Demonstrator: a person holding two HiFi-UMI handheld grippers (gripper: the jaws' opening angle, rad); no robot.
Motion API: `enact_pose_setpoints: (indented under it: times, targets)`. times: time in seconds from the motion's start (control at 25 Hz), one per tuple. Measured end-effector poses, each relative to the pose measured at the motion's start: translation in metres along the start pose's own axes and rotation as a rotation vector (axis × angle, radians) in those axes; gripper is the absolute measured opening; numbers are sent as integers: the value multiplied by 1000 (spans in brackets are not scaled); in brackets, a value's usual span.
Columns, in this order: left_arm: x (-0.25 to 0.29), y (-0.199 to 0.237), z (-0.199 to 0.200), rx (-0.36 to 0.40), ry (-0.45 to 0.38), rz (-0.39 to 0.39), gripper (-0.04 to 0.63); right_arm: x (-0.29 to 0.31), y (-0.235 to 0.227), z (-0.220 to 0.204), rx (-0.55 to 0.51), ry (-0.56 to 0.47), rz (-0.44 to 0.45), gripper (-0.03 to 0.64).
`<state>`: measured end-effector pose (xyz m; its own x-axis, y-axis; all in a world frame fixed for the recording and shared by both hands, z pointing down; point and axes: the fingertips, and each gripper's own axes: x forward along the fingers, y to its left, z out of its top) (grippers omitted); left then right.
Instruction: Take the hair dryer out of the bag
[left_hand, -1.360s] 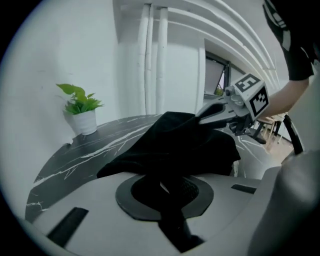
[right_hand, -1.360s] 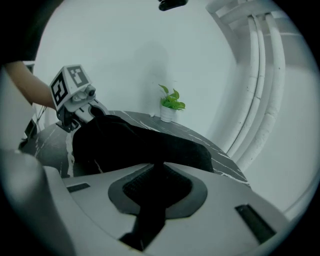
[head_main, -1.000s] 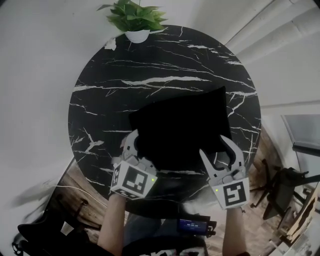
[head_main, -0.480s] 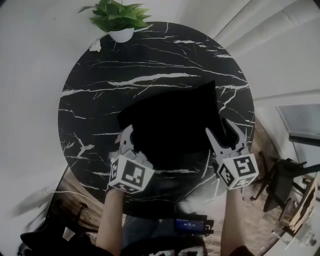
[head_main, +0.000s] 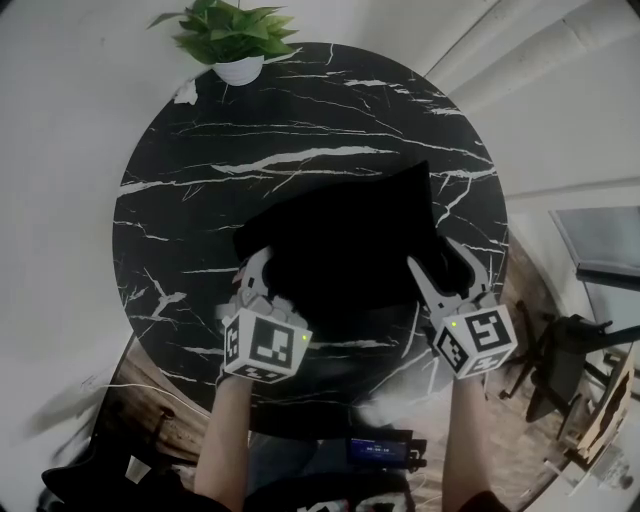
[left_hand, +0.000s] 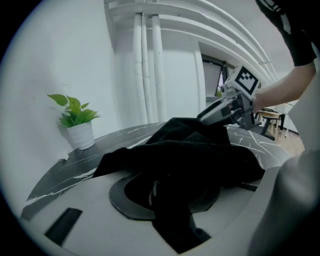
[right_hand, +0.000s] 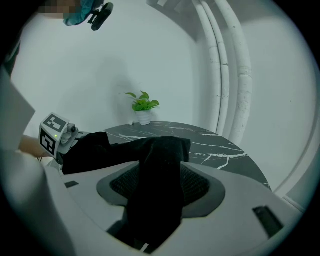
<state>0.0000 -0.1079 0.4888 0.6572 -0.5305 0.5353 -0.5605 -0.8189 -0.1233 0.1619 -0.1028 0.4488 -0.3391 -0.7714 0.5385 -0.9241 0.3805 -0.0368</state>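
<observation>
A limp black bag (head_main: 350, 250) lies on the round black marble table (head_main: 300, 120). No hair dryer shows; the cloth hides whatever is inside. My left gripper (head_main: 262, 272) is at the bag's near left edge. Its jaws have just been closing, and bunched black fabric (left_hand: 190, 150) fills the gap between them. My right gripper (head_main: 440, 262) straddles the near right corner with its jaws spread wide. A fold of the bag (right_hand: 155, 170) drapes loosely over its lower pad. Each gripper view shows the other gripper across the bag: the right gripper (left_hand: 220, 111) and the left gripper (right_hand: 62, 137).
A potted green plant (head_main: 235, 45) stands at the table's far left rim, with a small white scrap (head_main: 185, 92) beside it. White pipes run up the wall behind. Chairs and wooden floor lie off the table's right and near sides.
The right gripper has rolled and shifted right to the bag's corner. The left gripper has stayed at the bag's left edge, and its jaws have closed in on the cloth.
</observation>
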Motion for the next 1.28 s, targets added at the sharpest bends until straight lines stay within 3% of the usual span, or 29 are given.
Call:
enact_pose_setpoints:
  times: [0.04,0.24,0.28,0.36,0.44,0.64,1.28]
  targets:
    - [-1,3,-1,-5,3,0,133,0,0,0,-10,4,-5,222]
    - [-4,4,1,6,18,-29,106,-3,3,8,-91,-6,-40,221]
    - [-5,5,1,8,24,-25,98,-5,3,11,-91,-24,-44,188]
    - [-7,4,3,14,34,-23,70,-6,-1,16,-70,-45,-54,53]
    - [-9,2,5,-4,27,-29,18,-4,-2,17,-73,-34,-62,29]
    - [-20,5,14,-59,-15,-41,17,-1,-2,17,-95,-11,-63,25]
    - [-33,-10,-3,-31,24,-93,17,-1,-2,18,-100,-2,-65,25]
